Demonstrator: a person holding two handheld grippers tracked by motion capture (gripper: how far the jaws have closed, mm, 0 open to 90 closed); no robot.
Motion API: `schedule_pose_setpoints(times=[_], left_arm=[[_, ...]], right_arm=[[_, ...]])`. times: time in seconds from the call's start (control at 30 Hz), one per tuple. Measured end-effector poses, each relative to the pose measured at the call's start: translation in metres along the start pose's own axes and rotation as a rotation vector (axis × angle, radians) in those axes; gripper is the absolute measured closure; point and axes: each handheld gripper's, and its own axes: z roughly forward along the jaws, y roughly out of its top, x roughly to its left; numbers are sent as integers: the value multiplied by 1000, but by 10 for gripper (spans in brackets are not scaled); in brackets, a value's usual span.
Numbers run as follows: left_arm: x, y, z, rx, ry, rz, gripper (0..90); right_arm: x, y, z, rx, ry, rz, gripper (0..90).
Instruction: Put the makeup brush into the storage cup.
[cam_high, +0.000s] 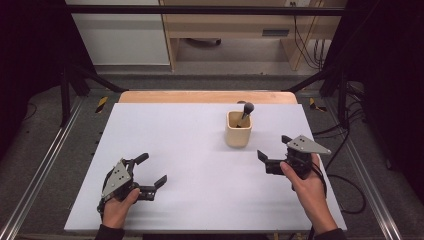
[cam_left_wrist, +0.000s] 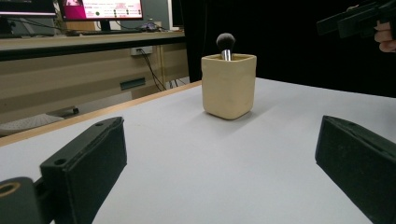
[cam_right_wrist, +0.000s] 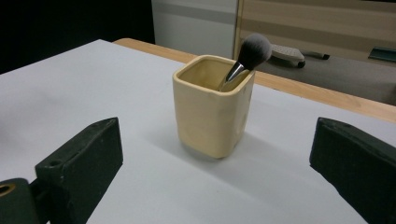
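Both spread, empty: right claw (cam_high: 272, 150) near cup (cam_high: 238, 129), left claw (cam_high: 150, 171) well apart. Brush (cam_high: 245, 113) leaning in cup mid-bench (cam_high: 165, 135). Risk: clipping rim while grabbing brush, tipping cup.

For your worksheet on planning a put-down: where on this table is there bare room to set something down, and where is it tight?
Bare white table spreads left of the cream cup and between the left hand-held gripper and right hand-held gripper. It is tightest between the cup, which holds a brush, and the right hand-held gripper.
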Motion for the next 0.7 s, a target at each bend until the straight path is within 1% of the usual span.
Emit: schedule_pose_setpoints(times=[0.2,0.6,0.67,0.7], left_arm=[[0,0,0,1,-1,1,17],[-2,0,1,9,-4,11,17],[-2,0,1,9,-3,12,17],[-2,0,1,10,-3,12,17]], right_arm=[[-2,-10,-6,8,1,3,26],[-7,-31,-19,19,-15,14,29],[-7,-34,-20,18,-17,16,29],[-7,-35,-21,17,-16,26,29]])
